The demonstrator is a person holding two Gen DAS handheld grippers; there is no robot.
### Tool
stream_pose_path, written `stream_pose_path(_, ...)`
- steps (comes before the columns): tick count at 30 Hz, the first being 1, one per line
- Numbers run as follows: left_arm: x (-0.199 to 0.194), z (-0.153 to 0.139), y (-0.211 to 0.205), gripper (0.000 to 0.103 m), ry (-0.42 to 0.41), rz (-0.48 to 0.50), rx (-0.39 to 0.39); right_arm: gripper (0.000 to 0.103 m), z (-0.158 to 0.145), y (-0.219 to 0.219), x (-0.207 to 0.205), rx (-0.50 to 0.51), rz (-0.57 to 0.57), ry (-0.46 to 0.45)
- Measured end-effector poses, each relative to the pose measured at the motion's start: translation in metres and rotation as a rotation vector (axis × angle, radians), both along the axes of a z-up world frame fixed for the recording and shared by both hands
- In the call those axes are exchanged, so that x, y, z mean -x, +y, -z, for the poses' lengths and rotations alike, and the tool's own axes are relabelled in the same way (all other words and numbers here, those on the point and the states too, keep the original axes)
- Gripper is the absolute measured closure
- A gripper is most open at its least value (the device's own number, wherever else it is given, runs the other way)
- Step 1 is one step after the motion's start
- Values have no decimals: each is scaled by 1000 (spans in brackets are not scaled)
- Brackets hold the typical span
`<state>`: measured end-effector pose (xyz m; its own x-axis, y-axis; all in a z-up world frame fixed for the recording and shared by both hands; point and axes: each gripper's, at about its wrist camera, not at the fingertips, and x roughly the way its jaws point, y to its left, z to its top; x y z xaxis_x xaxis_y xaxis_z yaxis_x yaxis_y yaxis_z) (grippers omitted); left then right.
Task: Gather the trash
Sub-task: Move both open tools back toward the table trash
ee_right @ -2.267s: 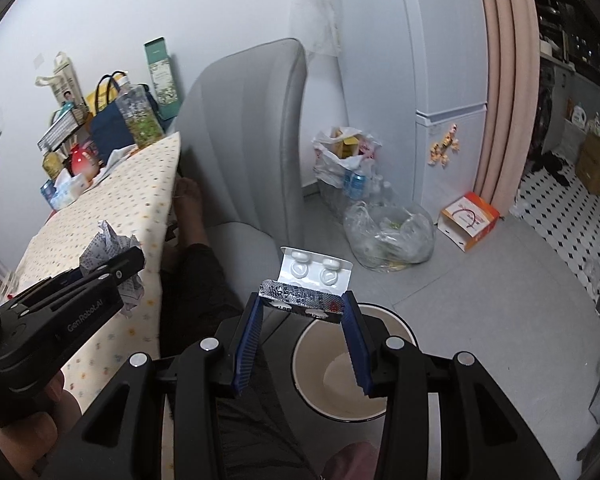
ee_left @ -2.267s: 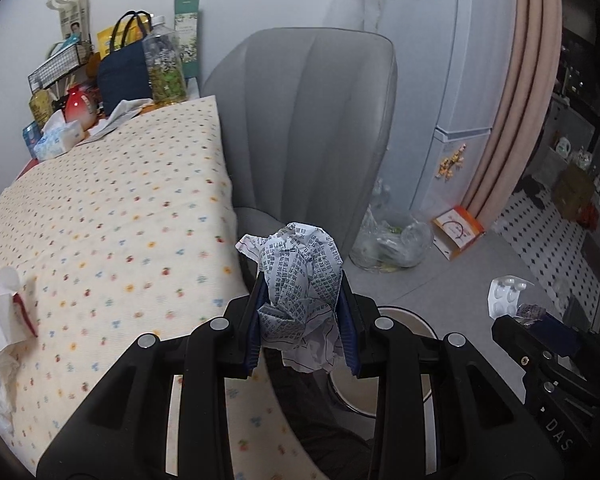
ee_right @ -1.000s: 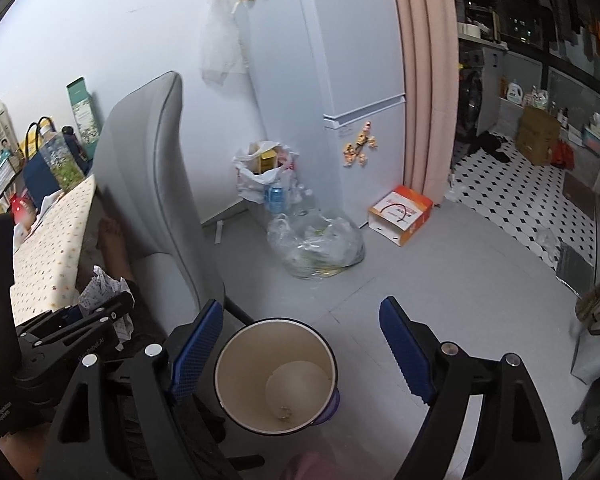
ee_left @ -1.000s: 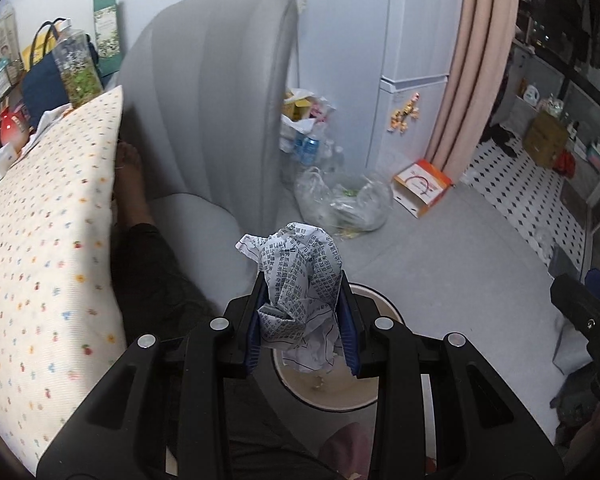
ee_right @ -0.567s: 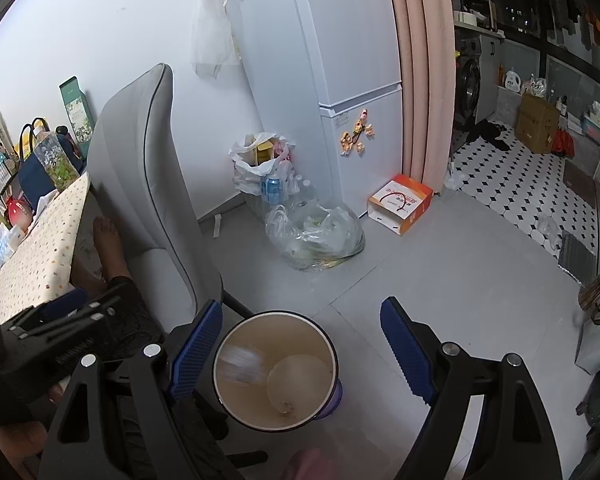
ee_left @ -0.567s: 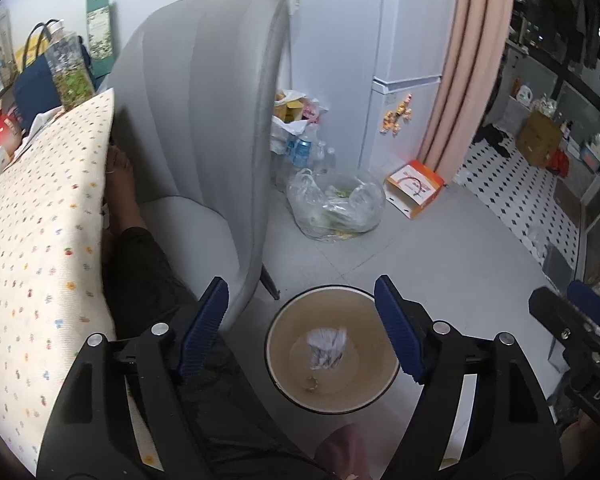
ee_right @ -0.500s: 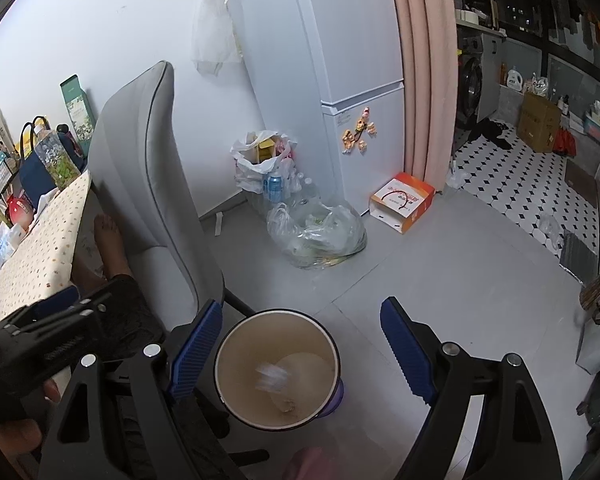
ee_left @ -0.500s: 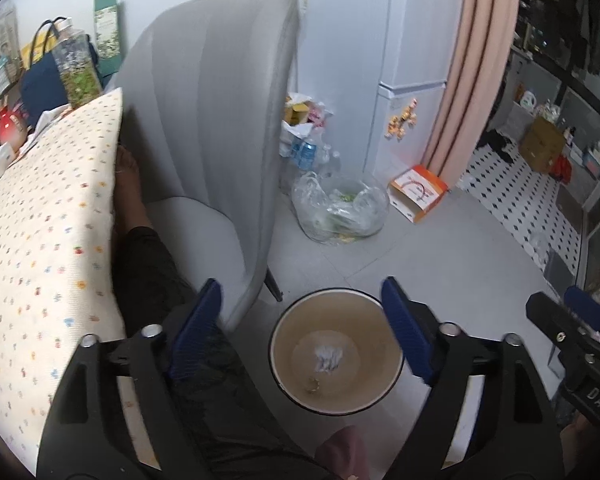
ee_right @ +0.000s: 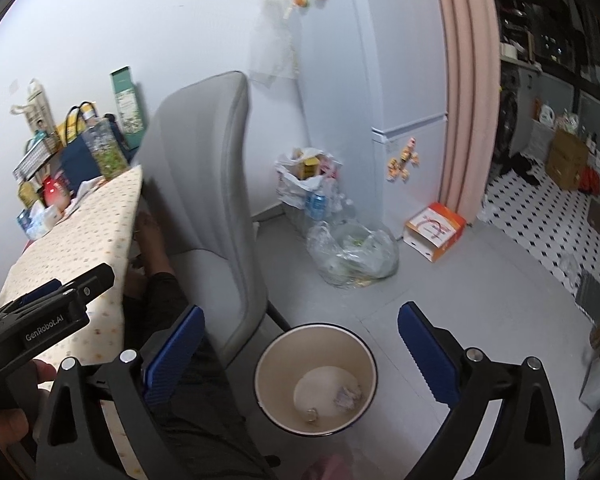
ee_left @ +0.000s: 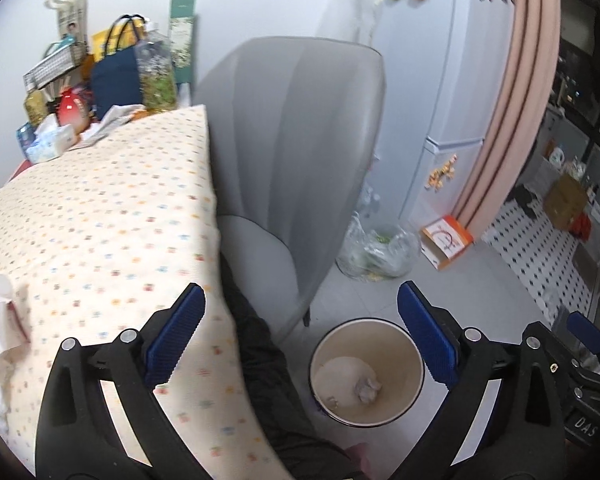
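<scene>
My left gripper (ee_left: 300,338) has its blue fingers (ee_left: 176,334) spreading apart, with nothing between them. In the left wrist view the round bin (ee_left: 414,354) sits on the grey floor at the lower centre-right of the frame, between the two fingers as the camera sees it but far below them. A crumpled paper ball (ee_left: 367,389) lies on the bin's pale bottom, with a smaller scrap (ee_left: 332,401) near it to the left.

My right gripper (ee_right: 300,350) is also widening, its fingers (ee_right: 428,354) released and bare. In the right wrist view the bin (ee_right: 268,364) stands at the lower centre of the frame, holding the paper ball (ee_right: 347,395) and the small scrap (ee_right: 312,414).

The dotted cloth surface (ee_left: 100,220) fills the left of the left wrist view, with a white and red wrapper (ee_left: 0,322) lying at its left edge. A grey chair (ee_left: 300,152) stands behind the bin, touching the surface's edge. A clear plastic bag (ee_right: 352,256) of rubbish sits on the floor at centre right of the right wrist view, by the fridge (ee_right: 404,80).
</scene>
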<state>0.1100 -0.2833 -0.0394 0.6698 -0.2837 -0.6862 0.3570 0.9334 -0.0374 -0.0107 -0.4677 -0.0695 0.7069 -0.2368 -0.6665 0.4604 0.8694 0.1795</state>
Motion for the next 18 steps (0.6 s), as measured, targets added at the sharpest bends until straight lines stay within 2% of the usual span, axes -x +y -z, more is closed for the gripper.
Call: stream_pose_path(18,23,-38,103,6,-96,-136,78,8,-47,80,-4,68,-132,-51)
